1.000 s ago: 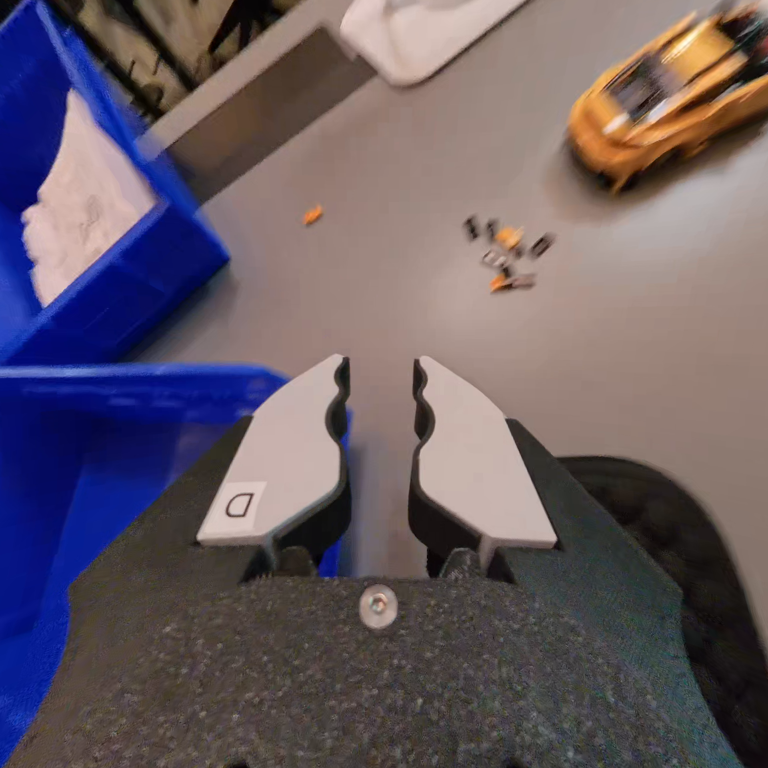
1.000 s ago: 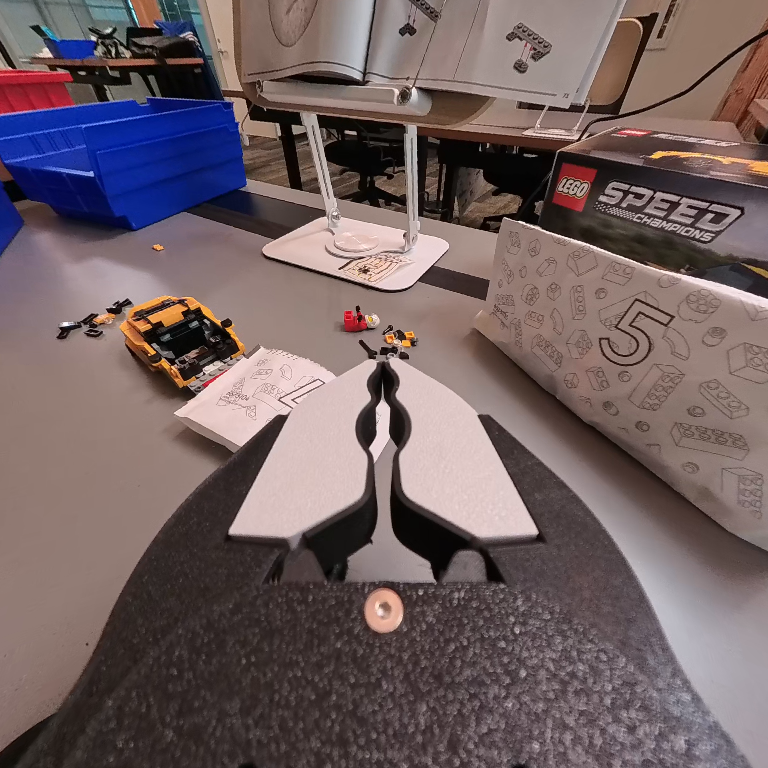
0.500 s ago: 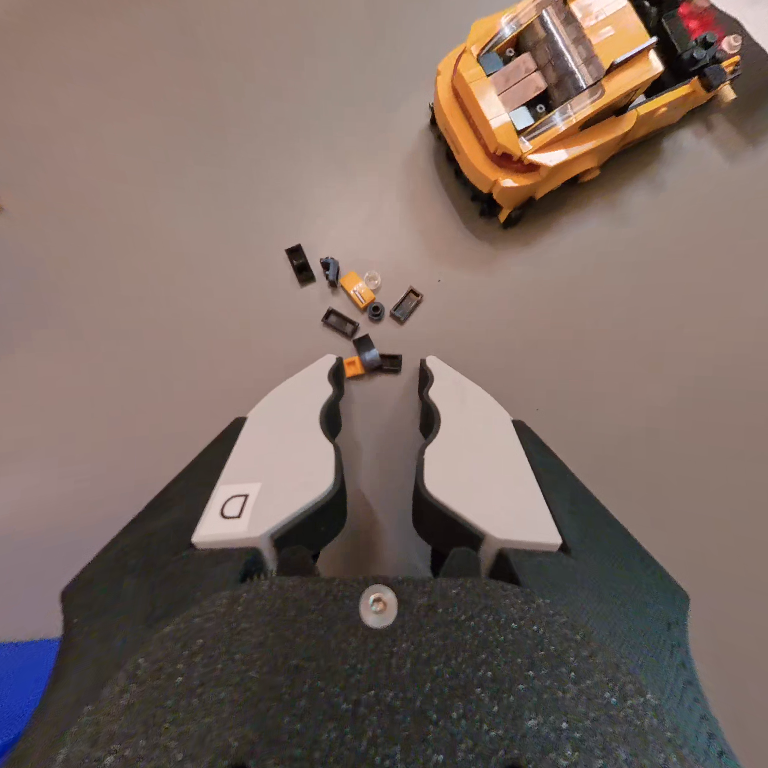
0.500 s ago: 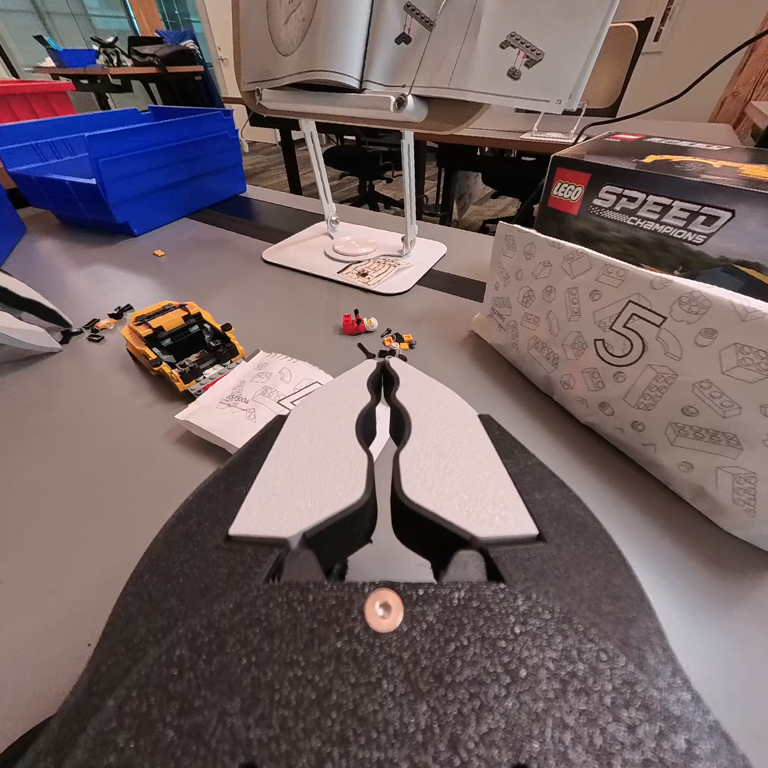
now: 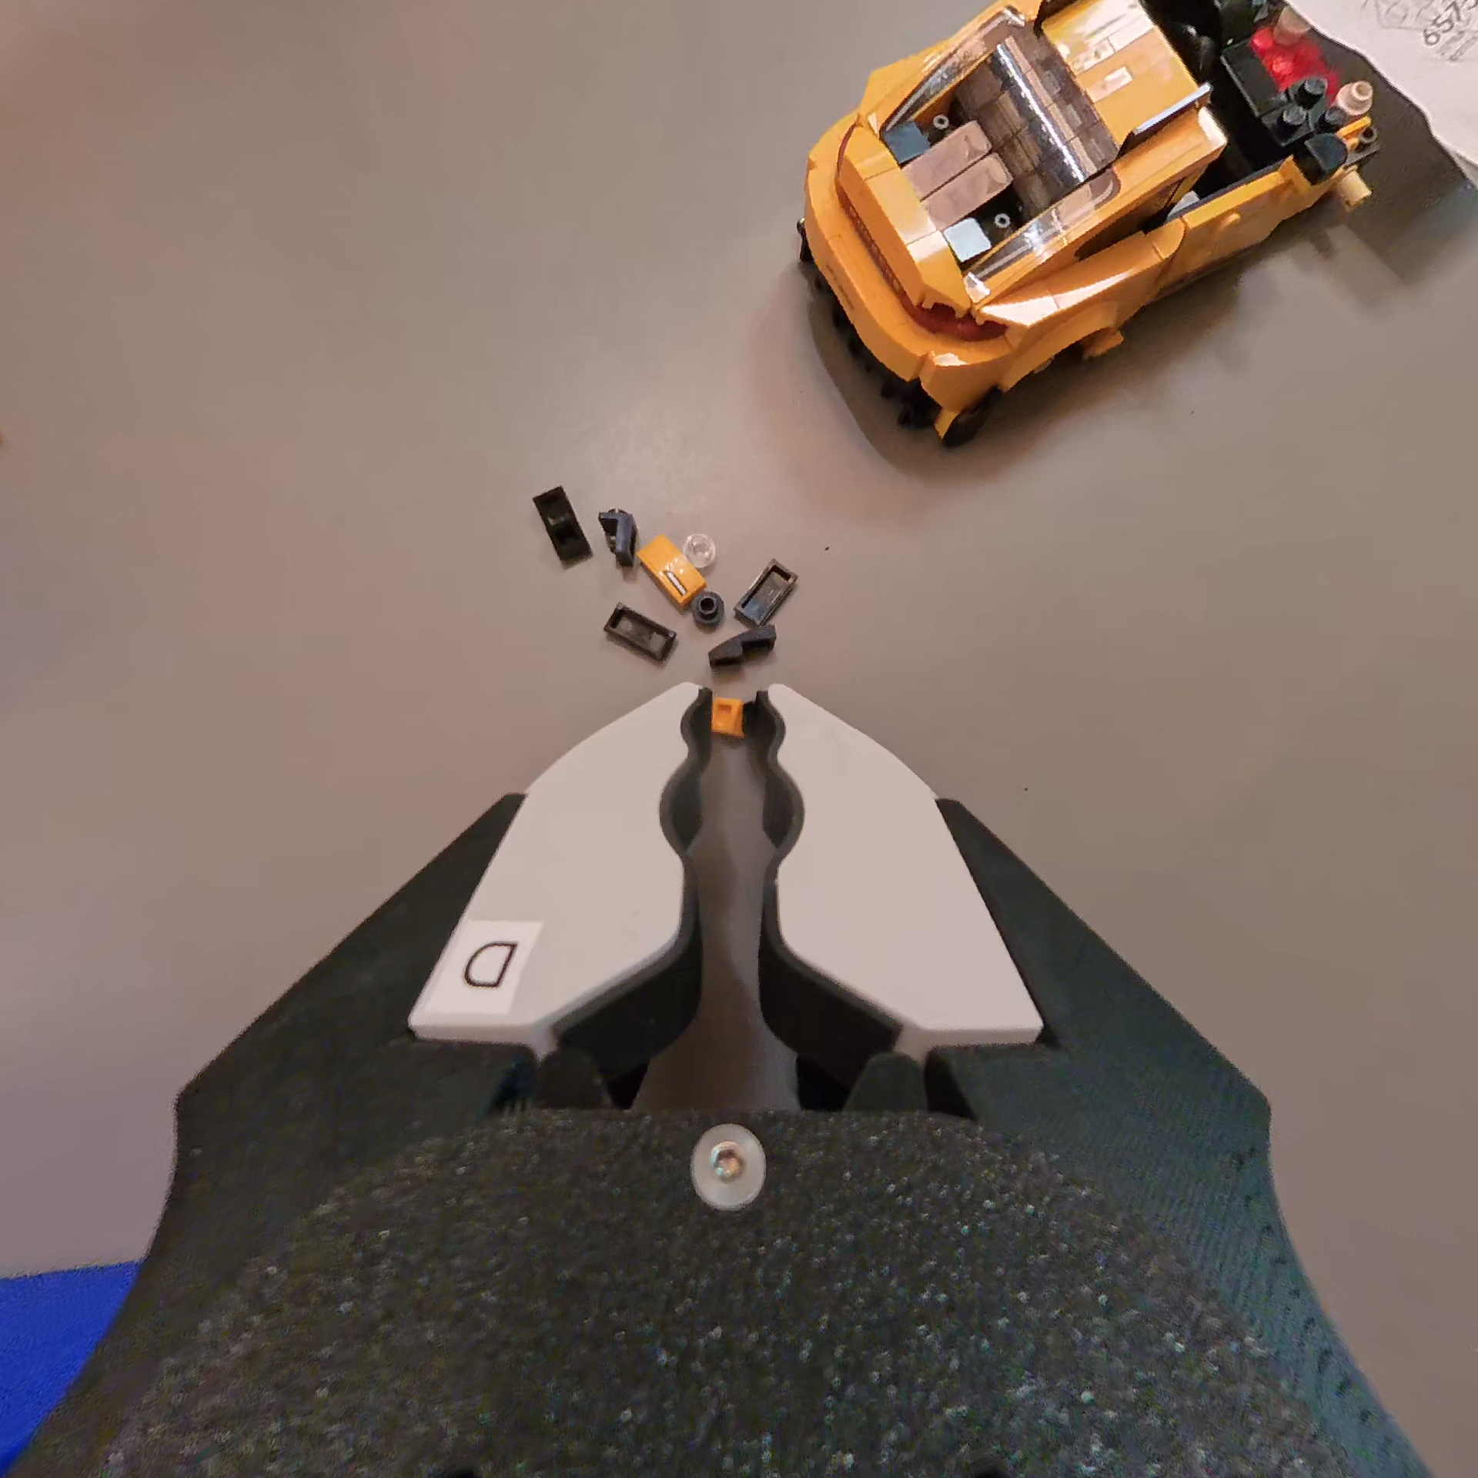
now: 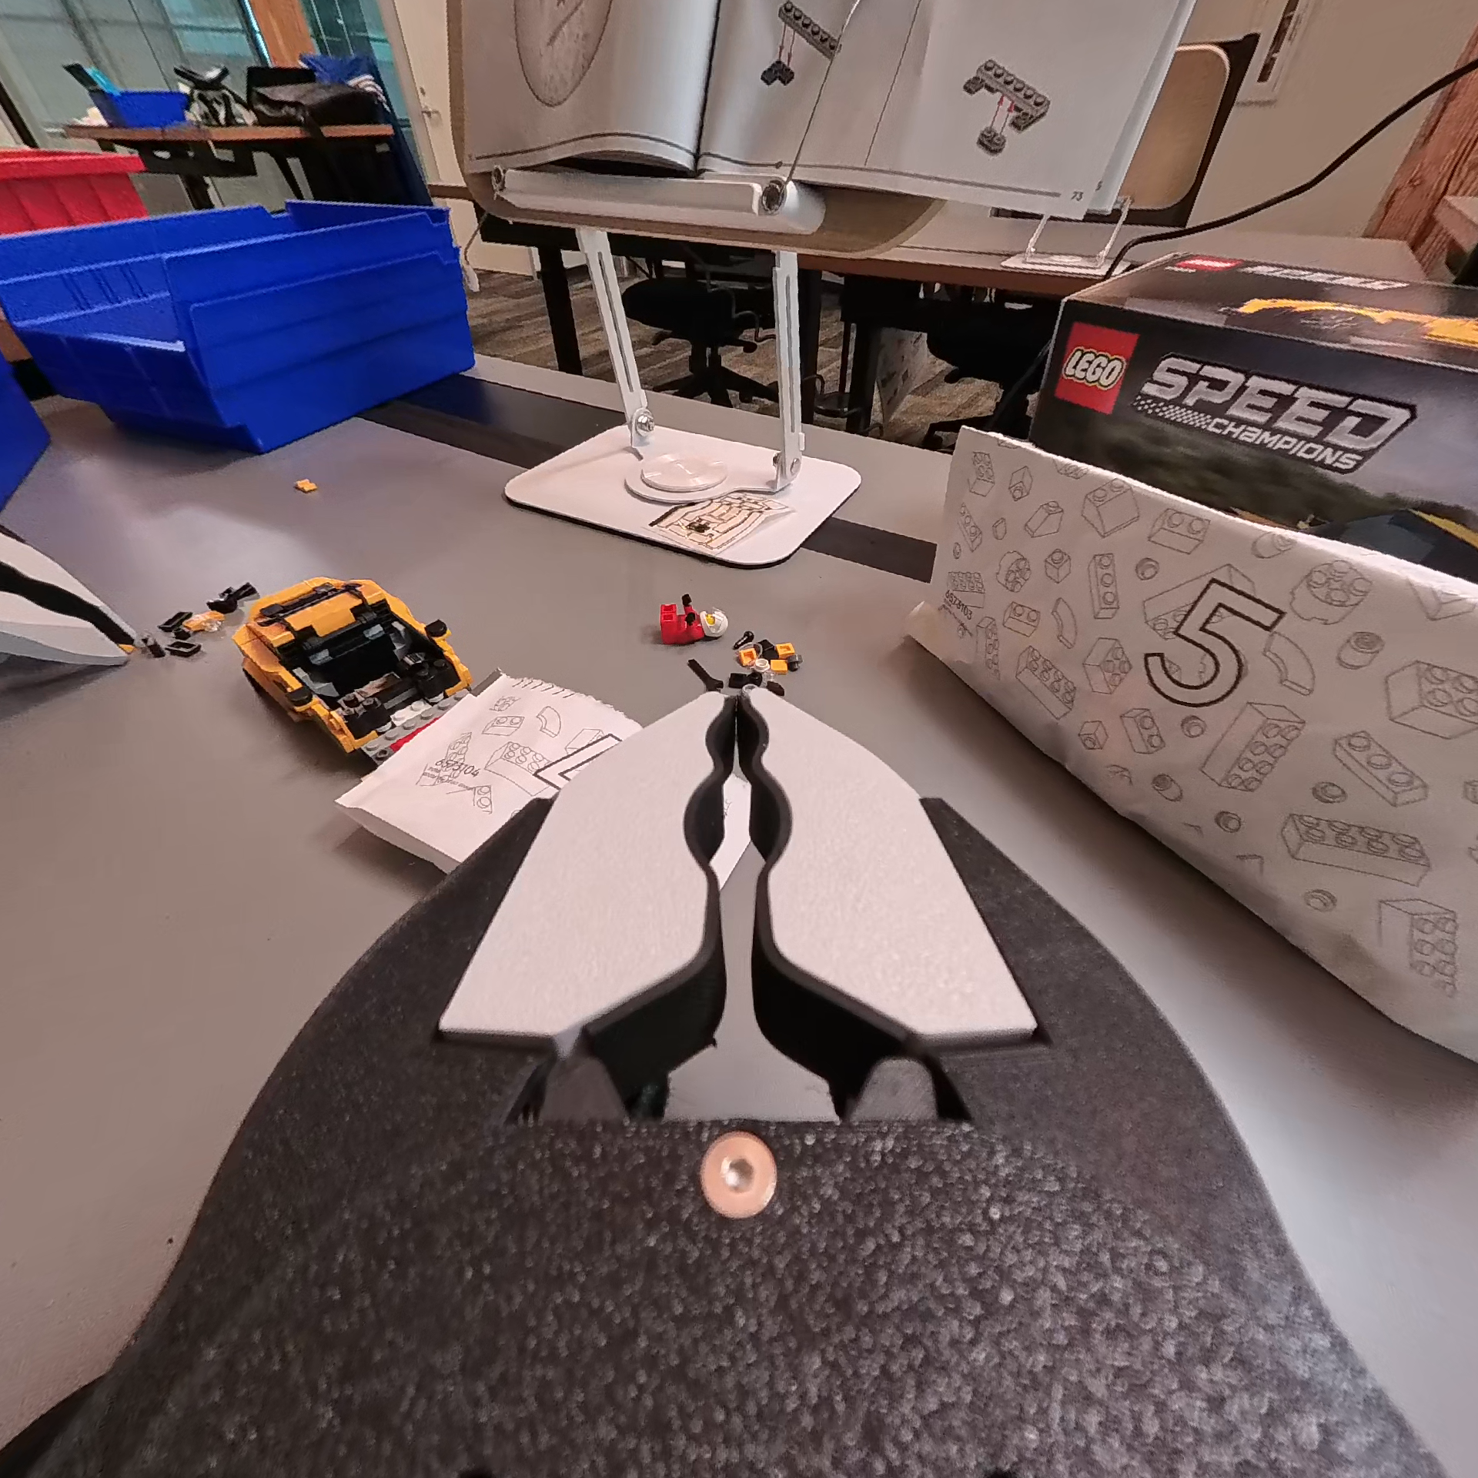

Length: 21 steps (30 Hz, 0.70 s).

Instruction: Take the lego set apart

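Grey and matte, the bench carries everything in front of me. My left gripper points down at it, its fingertips pinched on a small orange piece, with the rest of the fingers still gapped behind the tips. Just beyond the tips lies a scatter of loose pieces: several black plates, an orange tile, a clear round stud and a small dark round part, all flat on the bench and close together. Farther off to the upper right stands the yellow lego car, partly stripped, with black and red parts showing at its rear. A paper bag touches that rear end.

My right gripper is held over the bench with its tips pressed together and nothing between them. Ahead of it lie a red piece with a small helmeted head beside it, and a second little heap of black and orange parts. To the right a numbered paper bag leans against the set's box. A white book stand holds an open instruction booklet, and blue bins sit at the far left.
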### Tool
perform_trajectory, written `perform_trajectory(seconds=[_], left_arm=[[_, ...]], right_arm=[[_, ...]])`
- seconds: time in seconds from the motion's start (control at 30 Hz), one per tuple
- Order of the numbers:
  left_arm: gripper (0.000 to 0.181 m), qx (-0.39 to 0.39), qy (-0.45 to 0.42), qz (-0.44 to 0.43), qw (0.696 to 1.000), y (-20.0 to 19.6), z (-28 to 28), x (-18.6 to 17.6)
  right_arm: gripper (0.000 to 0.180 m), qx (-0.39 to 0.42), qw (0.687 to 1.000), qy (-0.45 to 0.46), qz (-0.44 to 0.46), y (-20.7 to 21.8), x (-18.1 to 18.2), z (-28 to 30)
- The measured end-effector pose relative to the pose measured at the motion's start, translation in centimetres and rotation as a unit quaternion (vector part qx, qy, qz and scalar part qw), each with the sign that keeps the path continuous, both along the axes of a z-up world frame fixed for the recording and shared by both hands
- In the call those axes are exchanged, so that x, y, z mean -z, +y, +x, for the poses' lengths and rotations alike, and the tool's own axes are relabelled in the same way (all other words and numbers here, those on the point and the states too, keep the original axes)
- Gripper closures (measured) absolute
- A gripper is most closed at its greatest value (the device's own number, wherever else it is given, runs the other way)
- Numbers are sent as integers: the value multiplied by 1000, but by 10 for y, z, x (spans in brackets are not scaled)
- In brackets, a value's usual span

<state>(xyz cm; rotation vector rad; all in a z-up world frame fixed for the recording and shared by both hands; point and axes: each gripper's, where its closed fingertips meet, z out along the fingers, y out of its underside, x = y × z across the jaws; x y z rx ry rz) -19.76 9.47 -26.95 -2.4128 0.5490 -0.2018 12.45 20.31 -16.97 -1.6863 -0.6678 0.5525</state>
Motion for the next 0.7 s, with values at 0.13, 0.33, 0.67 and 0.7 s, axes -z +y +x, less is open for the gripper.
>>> perform_trajectory(seconds=[0.13,0.33,0.67,0.7], left_arm=[[172,-3,-16,27,1000,-4,-3,-18],[178,-106,-8,138,985,-27,-70,-100],[150,-292,34,85,952,-79,-199,-77],[147,-293,35,85,952,-79,-199,-73]], right_arm=[[180,2,1000,1,1,0,-1,1],[180,-1,1000,1,-3,0,1,0],[180,0,1000,-3,-1,0,2,-1],[180,0,1000,-4,-2,0,2,-1]])
